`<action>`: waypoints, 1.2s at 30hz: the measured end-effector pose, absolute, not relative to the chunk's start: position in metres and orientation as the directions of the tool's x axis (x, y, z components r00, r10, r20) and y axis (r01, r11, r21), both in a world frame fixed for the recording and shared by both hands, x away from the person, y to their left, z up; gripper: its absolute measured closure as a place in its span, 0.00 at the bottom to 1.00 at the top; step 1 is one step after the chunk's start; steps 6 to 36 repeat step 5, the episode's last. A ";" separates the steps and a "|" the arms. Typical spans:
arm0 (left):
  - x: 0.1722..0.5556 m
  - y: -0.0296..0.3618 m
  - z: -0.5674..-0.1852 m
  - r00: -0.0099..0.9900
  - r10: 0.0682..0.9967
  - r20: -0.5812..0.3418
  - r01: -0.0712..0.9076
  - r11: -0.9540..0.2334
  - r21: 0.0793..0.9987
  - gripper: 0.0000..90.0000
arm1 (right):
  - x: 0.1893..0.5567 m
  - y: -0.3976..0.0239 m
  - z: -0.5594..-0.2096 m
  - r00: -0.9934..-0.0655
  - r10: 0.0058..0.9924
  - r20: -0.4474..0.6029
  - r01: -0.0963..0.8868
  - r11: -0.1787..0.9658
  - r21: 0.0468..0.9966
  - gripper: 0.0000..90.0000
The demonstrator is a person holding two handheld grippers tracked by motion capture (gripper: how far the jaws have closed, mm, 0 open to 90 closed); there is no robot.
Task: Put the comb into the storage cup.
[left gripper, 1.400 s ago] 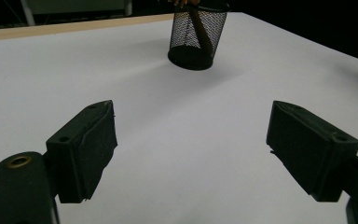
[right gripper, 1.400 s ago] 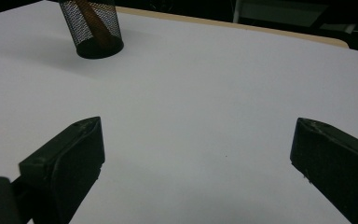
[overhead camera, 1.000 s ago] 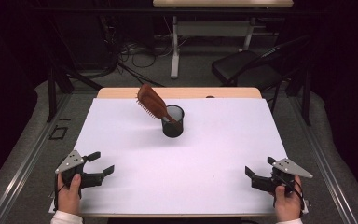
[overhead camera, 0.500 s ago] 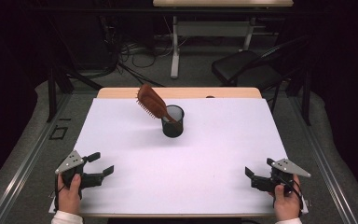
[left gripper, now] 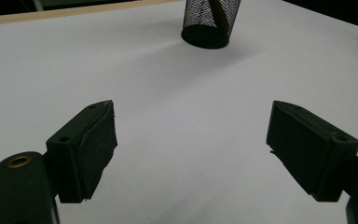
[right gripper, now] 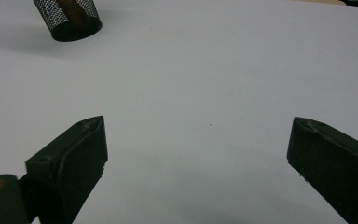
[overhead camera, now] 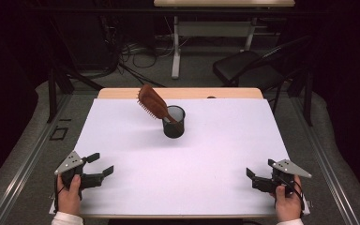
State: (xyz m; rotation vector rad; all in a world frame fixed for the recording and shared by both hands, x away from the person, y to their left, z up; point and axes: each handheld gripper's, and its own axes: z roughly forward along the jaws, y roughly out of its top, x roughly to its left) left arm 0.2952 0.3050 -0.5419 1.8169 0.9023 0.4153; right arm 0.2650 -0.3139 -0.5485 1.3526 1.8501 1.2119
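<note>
Standing mid-table: black mesh cup (overhead camera: 174, 123), brown hairbrush (overhead camera: 152, 101) leaning inside. Left gripper (overhead camera: 104, 164) and right gripper (overhead camera: 248, 174): fingers open, empty, near table (overhead camera: 215, 154) edge.

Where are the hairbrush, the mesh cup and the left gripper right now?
hairbrush (overhead camera: 151, 101), high view, on the brown bristled head.
mesh cup (overhead camera: 174, 127), high view, on its black outer wall.
left gripper (overhead camera: 101, 164), high view, midway between its open fingertips.

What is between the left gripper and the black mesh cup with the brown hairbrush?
Nothing: bare white table lies between left gripper and black mesh cup, in the high view.
</note>
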 end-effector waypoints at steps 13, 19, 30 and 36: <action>0.295 0.305 -0.541 0.659 0.742 -0.124 0.389 -0.195 0.900 0.18 | 0.265 -0.315 -0.548 -0.344 0.935 0.081 0.448 0.088 0.890 0.05; 0.295 0.305 -0.541 0.659 0.742 -0.124 0.389 -0.195 0.900 0.18 | 0.265 -0.315 -0.548 -0.344 0.935 0.081 0.448 0.088 0.890 0.05; 0.295 0.305 -0.541 0.659 0.742 -0.124 0.389 -0.195 0.900 0.18 | 0.265 -0.315 -0.548 -0.344 0.935 0.081 0.448 0.088 0.890 0.05; 0.295 0.305 -0.541 0.659 0.742 -0.124 0.389 -0.195 0.900 0.18 | 0.265 -0.315 -0.548 -0.344 0.935 0.081 0.448 0.088 0.890 0.05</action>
